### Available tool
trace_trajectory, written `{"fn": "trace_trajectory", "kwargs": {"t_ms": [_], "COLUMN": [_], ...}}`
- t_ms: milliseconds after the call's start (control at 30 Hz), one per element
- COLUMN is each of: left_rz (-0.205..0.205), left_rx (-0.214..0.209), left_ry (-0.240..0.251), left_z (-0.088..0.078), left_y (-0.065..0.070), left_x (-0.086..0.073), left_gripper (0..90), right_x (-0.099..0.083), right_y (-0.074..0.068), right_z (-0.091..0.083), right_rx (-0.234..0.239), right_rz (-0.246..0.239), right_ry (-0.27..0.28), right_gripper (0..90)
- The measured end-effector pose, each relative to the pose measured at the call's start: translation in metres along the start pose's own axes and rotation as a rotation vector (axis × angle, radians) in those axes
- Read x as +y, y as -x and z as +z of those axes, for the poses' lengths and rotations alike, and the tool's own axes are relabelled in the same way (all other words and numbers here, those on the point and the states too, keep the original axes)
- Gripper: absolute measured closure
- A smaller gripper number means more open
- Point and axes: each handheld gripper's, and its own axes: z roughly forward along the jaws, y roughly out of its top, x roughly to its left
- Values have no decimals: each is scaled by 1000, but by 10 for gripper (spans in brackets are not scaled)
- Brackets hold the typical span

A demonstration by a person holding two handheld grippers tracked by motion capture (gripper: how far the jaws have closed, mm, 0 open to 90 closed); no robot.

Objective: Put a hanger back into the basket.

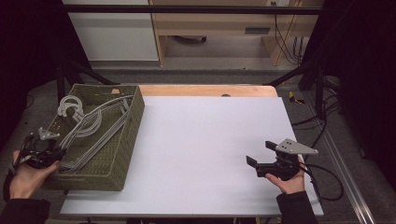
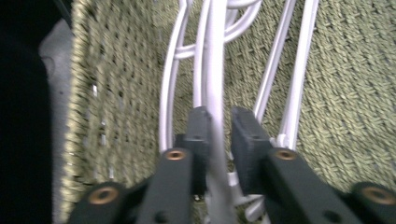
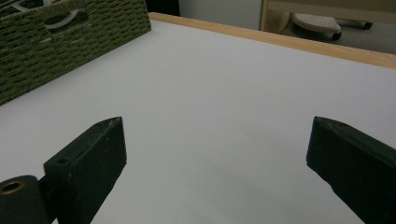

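Currently: white hangers (image 1: pixel 91 128), lot in woven basket (image 1: pixel 122 140), left of frame.
Left gripper (image 2: pixel 219 123) jaws narrow, straddling one hanger bar (image 2: pixel 215 70), pad contact unclear, presumably to lift it out. Right gripper (image 1: pixel 261 156) gapes wide, empty, lower right over the white table (image 1: pixel 201 140), apparently waiting.

White table (image 1: pixel 201 154) lies open; hangers (image 1: pixel 88 128) crowd the basket (image 1: pixel 126 135).

hanger rod (image 2: pixel 215 93) blurred; hooks cut off.

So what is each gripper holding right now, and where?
Left gripper straddles a white hanger bar in the basket; contact unclear. Right gripper: nothing.
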Motion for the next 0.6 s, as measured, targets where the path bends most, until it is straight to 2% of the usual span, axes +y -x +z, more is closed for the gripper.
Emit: {"fn": "trace_trajectory", "kwargs": {"t_ms": [133,167,233,333,400,500,567,600], "left_rz": [-28,-21,-44,-54,-55,-47,-38,-35], "left_rx": [-19,-22,-33,-60,-90,-158,-194,-232], "left_ry": [66,73,129,232,286,388,432,470], "left_z": [-8,-11,-17,-27,-32,-40,-44,-46], "left_y": [-1,-1,2,13,21,38,48,54], "left_x": [0,1,3,6,8,11,13,14], "left_gripper": [669,656,616,550,506,438,389,363], "right_x": [0,0,0,1,1,1,1,1], "right_y": [0,0,0,0,1,1,1,1], "right_z": [1,1,0,-1,-2,-4,-4,-4], "right_rx": [-1,-1,0,-4,-3,-6,-4,-4], "right_rz": [-1,-2,2,8,9,8,11,11], "right_ry": [-3,-2,1,9,17,22,30,31], "right_gripper": [51,51,51,51,51,51,51,50]}}
